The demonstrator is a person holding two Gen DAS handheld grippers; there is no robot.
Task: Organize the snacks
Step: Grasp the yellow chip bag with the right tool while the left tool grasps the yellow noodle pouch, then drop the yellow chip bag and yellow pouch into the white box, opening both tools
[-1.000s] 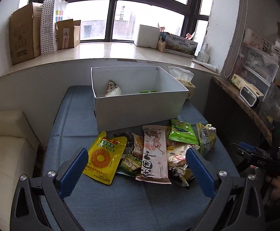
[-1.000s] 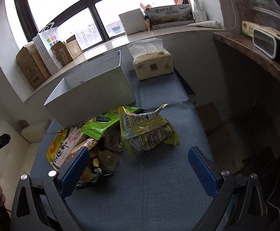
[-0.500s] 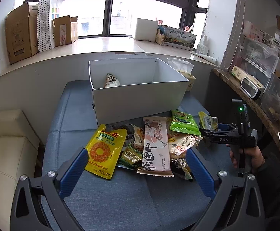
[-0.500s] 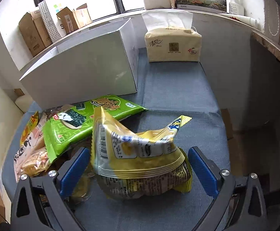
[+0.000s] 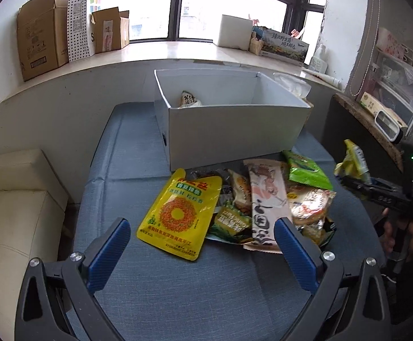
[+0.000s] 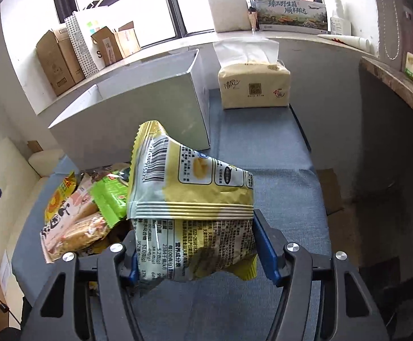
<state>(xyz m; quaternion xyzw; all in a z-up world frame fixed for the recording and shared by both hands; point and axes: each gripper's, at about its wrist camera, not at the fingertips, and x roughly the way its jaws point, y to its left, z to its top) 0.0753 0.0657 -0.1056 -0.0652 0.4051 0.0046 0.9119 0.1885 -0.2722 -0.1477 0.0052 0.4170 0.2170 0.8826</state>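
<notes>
Right gripper (image 6: 195, 244): our blue pads are closing on the yellow chip bag (image 6: 191, 199). Both pads touch its sides, so we have hold of it.
Yellow chip bag: it sits between our right fingers, puffy and tilted, just in front of the white box (image 6: 138, 113). In the left view it shows at the far right, raised above the pile (image 5: 351, 162).
Left gripper (image 5: 200, 244): our fingers are spread wide with nothing in them. They hang over the blue table cloth (image 5: 178, 289).
Snack pile: a yellow pouch (image 5: 181, 213), a long pink pack (image 5: 266, 201) and a green pack (image 5: 306, 170) lie close together in front of the box.
White box: open on top, with one small snack (image 5: 189, 99) inside.
Tissue pack (image 6: 253, 85): it stands beside the box.
</notes>
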